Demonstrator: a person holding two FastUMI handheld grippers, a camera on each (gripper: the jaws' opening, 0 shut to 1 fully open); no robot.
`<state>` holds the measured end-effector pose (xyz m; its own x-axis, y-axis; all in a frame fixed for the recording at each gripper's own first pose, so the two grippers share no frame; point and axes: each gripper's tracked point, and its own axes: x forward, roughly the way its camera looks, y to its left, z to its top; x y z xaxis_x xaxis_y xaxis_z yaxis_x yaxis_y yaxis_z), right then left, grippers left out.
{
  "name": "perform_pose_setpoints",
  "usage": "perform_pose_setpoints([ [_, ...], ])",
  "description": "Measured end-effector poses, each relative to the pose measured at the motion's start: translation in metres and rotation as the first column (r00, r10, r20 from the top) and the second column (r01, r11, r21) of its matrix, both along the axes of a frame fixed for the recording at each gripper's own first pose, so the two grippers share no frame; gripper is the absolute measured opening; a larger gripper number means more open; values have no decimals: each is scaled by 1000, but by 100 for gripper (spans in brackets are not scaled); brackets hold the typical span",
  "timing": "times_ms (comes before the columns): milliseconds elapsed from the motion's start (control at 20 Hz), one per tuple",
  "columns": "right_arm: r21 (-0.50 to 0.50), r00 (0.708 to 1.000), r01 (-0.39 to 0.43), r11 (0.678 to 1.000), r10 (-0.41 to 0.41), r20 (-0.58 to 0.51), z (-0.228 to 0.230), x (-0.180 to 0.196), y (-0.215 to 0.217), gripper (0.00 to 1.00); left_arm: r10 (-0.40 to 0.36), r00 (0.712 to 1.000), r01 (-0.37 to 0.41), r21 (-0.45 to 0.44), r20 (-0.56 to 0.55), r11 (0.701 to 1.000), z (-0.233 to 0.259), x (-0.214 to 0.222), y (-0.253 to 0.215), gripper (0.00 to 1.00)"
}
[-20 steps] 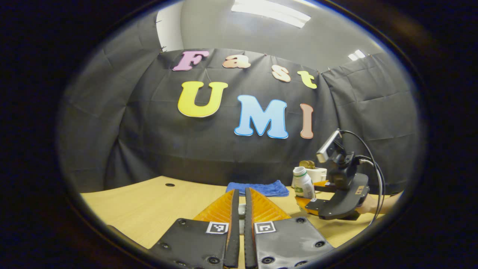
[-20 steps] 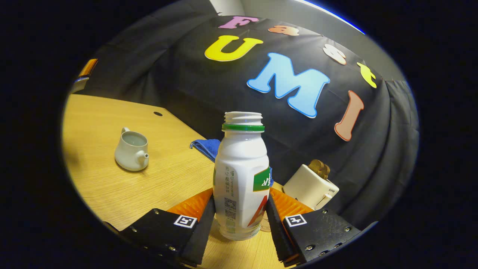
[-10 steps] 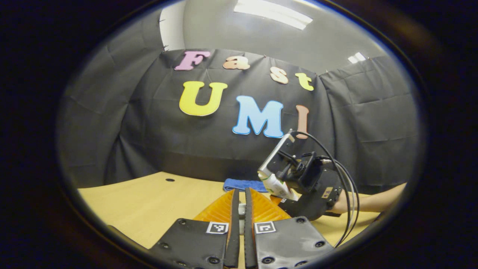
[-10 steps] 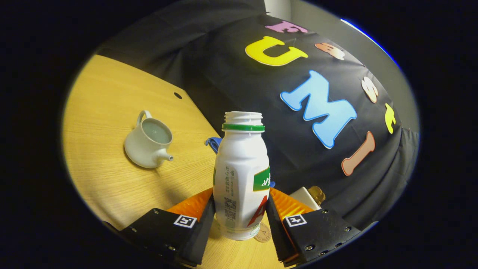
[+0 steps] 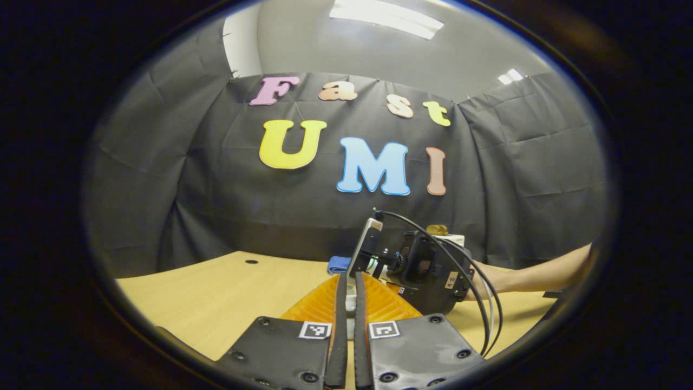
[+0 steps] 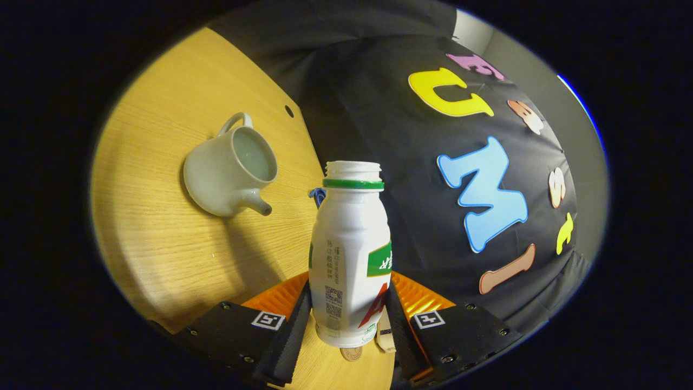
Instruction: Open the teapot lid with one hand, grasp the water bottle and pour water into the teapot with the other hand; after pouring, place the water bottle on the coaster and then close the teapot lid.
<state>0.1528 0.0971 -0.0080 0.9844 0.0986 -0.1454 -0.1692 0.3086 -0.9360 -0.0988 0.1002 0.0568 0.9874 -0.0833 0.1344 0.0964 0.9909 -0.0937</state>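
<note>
- Compared with a second ago, the right gripper (image 5: 403, 271), seen in the left gripper view, has swung from the far right of the table (image 5: 216, 292) towards the middle and now sits just beyond the left gripper's own fingers.
- In the right gripper view the teapot (image 6: 230, 172) has grown larger and risen in the picture, and the table has tipped steeply. I judge the bottle is being carried over and leaned towards the pot, so pouring is about to begin.
- The teapot stands lidless on the table to the left of the bottle, its mouth open, its spout pointing towards the bottle.
- The left gripper (image 5: 349, 303) is nearly closed, clenched on a small pale thing between its fingers. It is probably the teapot lid (image 5: 351, 304), though too little shows to be sure.
- The right gripper (image 6: 346, 319) is clamped on the lower body of the water bottle (image 6: 349, 254), a finger pressing each side. The bottle is uncapped and clear of the table.
- A small round coaster (image 6: 351, 353) peeks out below the bottle's base.
</note>
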Motion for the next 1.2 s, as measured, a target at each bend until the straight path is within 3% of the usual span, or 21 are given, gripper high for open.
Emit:
perform_pose_setpoints([
  [350,-150,997,-30,988,40,62,7,6,12,71,16,1000,-16,6,13,1000,5,-2,9,15],
  [400,-179,996,-33,983,48,78,8,6,13,71,18,1000,-19,7,15,1000,6,-3,10,11],
  [450,-209,994,-38,977,58,91,9,4,16,71,20,1000,-20,6,15,1000,6,-2,11,15],
  [650,-315,990,-49,948,88,112,11,0,18,71,9,1000,-9,-8,1,1000,3,1,11,15],
  [1200,-487,987,-49,872,118,113,17,5,19,71,13,1000,-13,-28,-14,1000,0,3,21,15],
])
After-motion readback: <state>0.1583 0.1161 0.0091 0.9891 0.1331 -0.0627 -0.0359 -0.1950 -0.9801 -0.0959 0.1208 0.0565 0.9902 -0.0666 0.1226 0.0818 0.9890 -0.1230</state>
